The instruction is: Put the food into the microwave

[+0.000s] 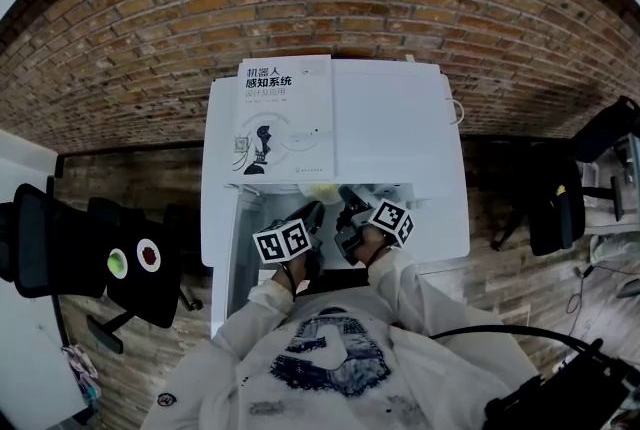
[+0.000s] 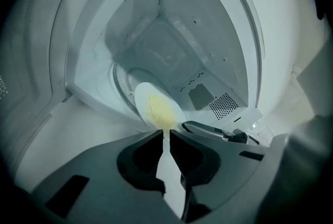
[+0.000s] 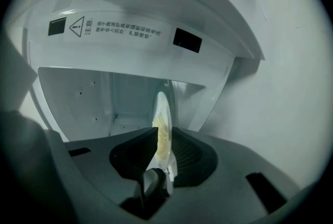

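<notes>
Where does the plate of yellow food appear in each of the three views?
Head view: plate of food, centre, at the open front of the microwave.
Left gripper view: plate of food, centre, tilted, at the cavity mouth.
Right gripper view: plate of food, lower centre, edge-on.
Shared landmark: the white microwave cavity.

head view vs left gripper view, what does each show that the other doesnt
Only the head view: the book lying on top of the microwave, an office chair, and the person's sleeves. Only the left gripper view: the cavity's vent holes, and the left gripper pinching the plate by its rim. Both: the plate's yellow food and the right gripper at the microwave's opening.
</notes>
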Available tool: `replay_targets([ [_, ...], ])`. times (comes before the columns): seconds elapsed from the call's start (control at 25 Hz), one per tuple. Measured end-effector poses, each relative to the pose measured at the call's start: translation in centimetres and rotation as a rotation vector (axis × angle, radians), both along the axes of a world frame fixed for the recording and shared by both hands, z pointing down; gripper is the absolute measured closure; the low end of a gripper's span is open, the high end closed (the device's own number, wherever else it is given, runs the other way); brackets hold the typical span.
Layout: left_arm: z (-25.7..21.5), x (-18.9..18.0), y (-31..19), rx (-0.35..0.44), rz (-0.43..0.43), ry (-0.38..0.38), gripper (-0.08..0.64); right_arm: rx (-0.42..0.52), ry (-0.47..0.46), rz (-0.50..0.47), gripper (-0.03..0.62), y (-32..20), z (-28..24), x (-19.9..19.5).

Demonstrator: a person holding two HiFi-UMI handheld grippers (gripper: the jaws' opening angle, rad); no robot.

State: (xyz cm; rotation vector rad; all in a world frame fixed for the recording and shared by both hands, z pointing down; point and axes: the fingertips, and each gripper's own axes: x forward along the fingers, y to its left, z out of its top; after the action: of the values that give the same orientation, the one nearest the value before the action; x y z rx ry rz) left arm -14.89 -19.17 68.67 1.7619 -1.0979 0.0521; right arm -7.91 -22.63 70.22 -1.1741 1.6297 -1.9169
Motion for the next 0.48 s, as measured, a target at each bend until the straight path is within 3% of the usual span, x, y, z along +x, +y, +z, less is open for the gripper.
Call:
replay_targets([
  [0.48, 0.09, -0.17, -0.96, -0.001, 0.003, -0.019, 0.525, -0.002, -0.008, -0.01, 0.505, -0.94, 0.2, -1.02],
])
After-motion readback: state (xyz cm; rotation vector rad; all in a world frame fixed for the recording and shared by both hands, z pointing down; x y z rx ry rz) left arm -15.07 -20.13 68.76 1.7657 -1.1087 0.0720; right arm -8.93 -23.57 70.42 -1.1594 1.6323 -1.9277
